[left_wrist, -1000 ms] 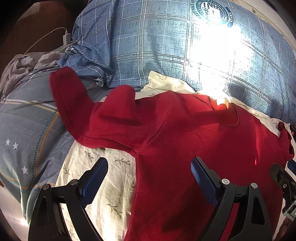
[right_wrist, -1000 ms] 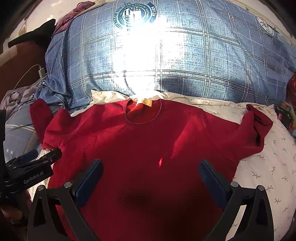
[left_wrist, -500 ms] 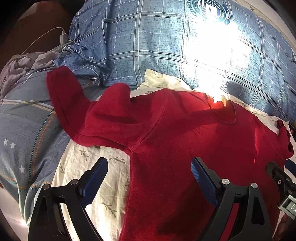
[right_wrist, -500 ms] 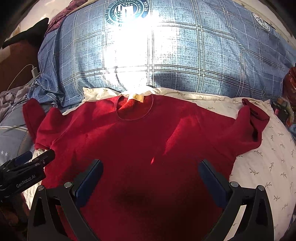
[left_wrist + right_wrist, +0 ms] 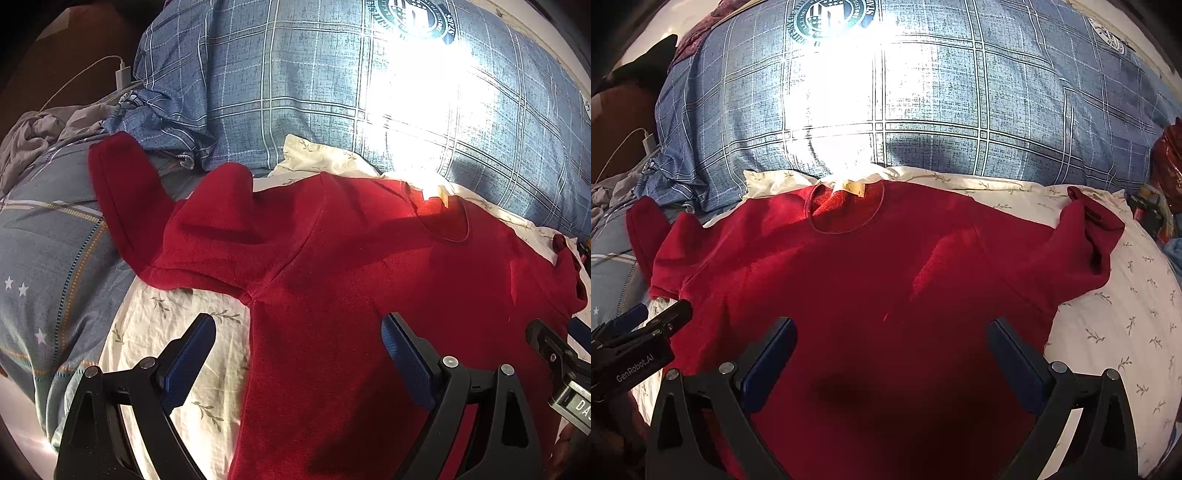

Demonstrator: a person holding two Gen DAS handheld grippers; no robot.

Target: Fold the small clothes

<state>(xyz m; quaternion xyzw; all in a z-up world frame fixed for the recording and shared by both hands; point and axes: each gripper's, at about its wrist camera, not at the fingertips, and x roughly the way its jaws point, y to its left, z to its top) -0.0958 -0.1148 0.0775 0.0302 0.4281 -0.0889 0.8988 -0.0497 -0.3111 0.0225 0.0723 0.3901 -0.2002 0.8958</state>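
Note:
A small red long-sleeved top (image 5: pixel 354 280) lies spread front-up on a cream leaf-print sheet (image 5: pixel 173 332), neck hole (image 5: pixel 846 210) toward the pillow. Its left sleeve (image 5: pixel 122 199) bends up onto a blue quilt. Its right sleeve (image 5: pixel 1086 236) is crumpled at the cuff. My left gripper (image 5: pixel 299 343) is open and empty, above the top's left side seam. My right gripper (image 5: pixel 892 343) is open and empty, above the middle of the top's body. The left gripper also shows at the left edge of the right wrist view (image 5: pixel 646 332).
A big blue checked pillow (image 5: pixel 923 103) lies behind the top. A blue quilt with stars (image 5: pixel 48 258) is at the left, with grey cloth (image 5: pixel 37 133) and a white charger cable (image 5: pixel 122 74) beyond it. Red and coloured items (image 5: pixel 1167 155) sit at the far right.
Both grippers have drawn back slightly toward the hem; the top sits a little further up in both views. The top itself has not moved and both grippers stay open.

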